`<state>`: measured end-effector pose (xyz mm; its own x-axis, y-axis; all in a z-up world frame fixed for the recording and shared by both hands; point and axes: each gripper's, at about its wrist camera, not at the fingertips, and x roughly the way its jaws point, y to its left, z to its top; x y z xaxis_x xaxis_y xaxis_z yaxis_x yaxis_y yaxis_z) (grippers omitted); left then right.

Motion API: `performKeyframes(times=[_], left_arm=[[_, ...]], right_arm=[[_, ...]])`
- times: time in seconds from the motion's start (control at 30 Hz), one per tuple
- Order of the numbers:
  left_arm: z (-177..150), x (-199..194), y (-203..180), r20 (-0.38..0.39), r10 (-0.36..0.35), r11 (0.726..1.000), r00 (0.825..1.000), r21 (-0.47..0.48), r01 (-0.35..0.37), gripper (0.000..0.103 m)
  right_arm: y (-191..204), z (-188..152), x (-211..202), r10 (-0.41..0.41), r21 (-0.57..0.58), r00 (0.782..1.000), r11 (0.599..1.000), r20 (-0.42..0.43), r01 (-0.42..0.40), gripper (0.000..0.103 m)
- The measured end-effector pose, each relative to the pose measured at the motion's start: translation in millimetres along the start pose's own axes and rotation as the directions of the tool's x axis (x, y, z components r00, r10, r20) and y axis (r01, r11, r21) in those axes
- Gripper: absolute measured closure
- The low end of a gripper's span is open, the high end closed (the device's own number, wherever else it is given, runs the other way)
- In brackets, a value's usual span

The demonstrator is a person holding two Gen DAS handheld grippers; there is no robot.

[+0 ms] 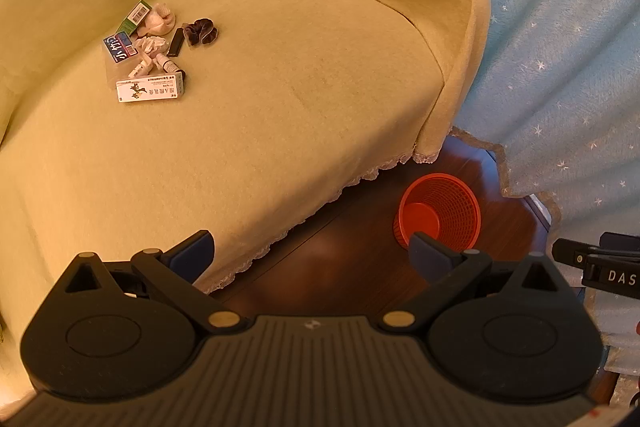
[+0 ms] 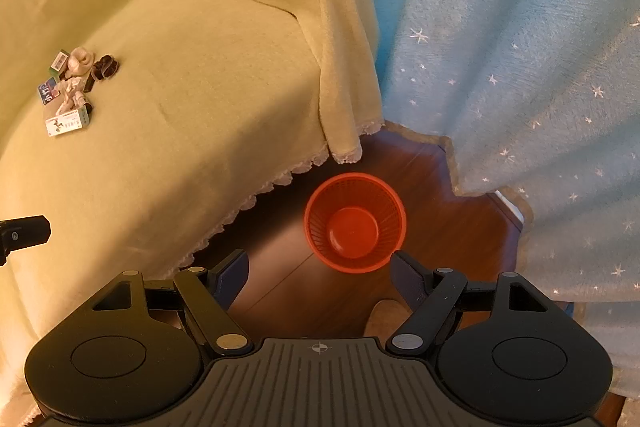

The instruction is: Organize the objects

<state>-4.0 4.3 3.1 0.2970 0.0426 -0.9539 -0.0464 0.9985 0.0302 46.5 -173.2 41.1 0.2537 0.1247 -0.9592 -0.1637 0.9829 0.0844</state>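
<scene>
The left hand-held gripper (image 1: 312, 251) is spread wide with nothing between its fingers, over the edge of the yellow blanket (image 1: 280, 67). The right hand-held gripper (image 2: 319, 273) gapes wide too, holding nothing, just above the dark wood floor (image 2: 432, 227). An orange mesh basket (image 2: 355, 222) stands on the floor at 12 o'clock of it. Far at 10 o'clock, a pile of small items (image 1: 154, 51) lies on the blanket: white box (image 1: 150, 89), dark scrunchie (image 1: 202, 31), crumpled tissue (image 1: 151, 45)

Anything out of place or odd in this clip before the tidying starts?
Yes: small items are heaped on the yellow blanket, including a white carton, a dark scrunchie and crumpled tissue. The red basket on the floor is empty.
</scene>
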Motion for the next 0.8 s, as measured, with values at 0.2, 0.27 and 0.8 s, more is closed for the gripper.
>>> performKeyframes(times=[0.2, 0.27, 0.8], left_arm=[[-2.3, -0.6, 2.1, 0.002, 0.002, 1.000, 1.000, 0.000, -0.002, 0.001], [-4.1, -0.9, 2.8, 0.004, 0.001, 1.000, 1.000, -0.005, -0.001, 0.001], [-4.3, 7.2, -2.9, -0.022, -0.020, 0.998, 1.000, -0.059, 0.019, 0.001]], right_arm=[[-0.4, -0.3, 0.1, 0.003, -0.006, 1.000, 1.000, 0.000, -0.003, 0.028], [-0.4, -0.2, 0.2, 0.004, -0.006, 1.000, 1.000, 0.000, -0.004, 0.028], [-8.8, 0.6, 10.7, 0.009, -0.035, 1.000, 0.999, -0.015, -0.010, 0.028]])
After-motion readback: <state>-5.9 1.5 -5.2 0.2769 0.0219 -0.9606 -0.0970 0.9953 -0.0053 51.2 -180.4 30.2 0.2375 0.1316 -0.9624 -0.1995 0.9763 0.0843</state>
